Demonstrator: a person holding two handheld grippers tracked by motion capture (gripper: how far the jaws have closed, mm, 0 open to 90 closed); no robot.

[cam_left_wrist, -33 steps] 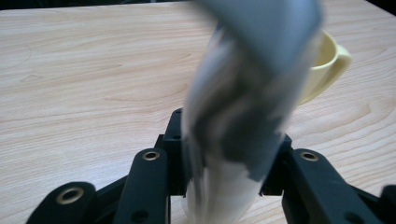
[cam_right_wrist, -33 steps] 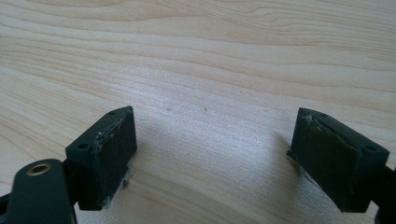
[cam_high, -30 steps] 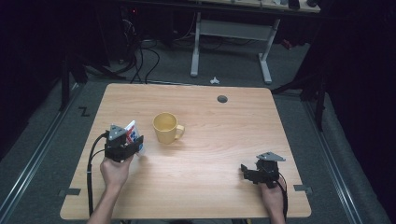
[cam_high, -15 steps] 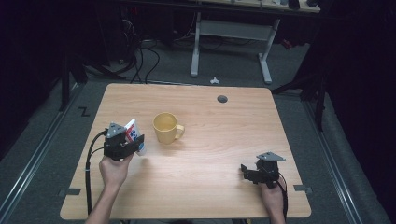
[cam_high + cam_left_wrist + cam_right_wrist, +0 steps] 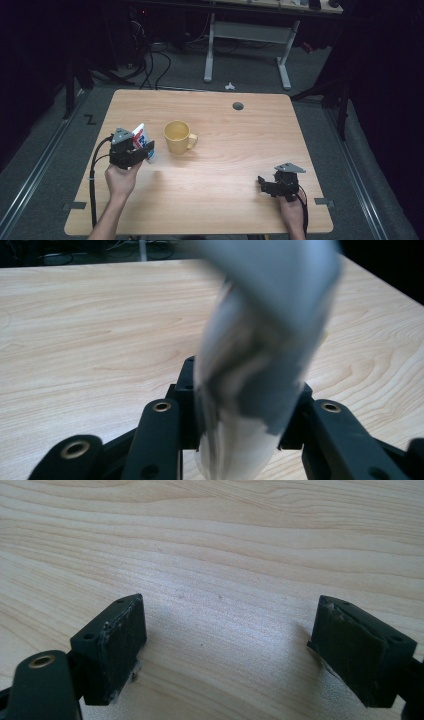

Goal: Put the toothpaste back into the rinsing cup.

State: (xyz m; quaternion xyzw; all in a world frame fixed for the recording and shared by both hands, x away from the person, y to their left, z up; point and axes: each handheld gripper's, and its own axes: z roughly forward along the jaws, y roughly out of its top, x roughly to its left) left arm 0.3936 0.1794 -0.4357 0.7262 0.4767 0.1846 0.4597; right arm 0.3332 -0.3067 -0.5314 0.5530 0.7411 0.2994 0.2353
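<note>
A yellow mug [image 5: 178, 136] stands upright on the wooden counter [image 5: 225, 165], handle toward 4 o'clock; nothing can be made out inside it. At its 9 o'clock, just beside it, the left claw [image 5: 142, 150] is clamped on a white tube [image 5: 141, 141] with red and blue print, which stands tilted above the counter. The left hand [image 5: 120, 179] grips from below. At 5 o'clock the right claw [image 5: 261, 182] rests low, jaws wide apart with nothing between them.
</note>
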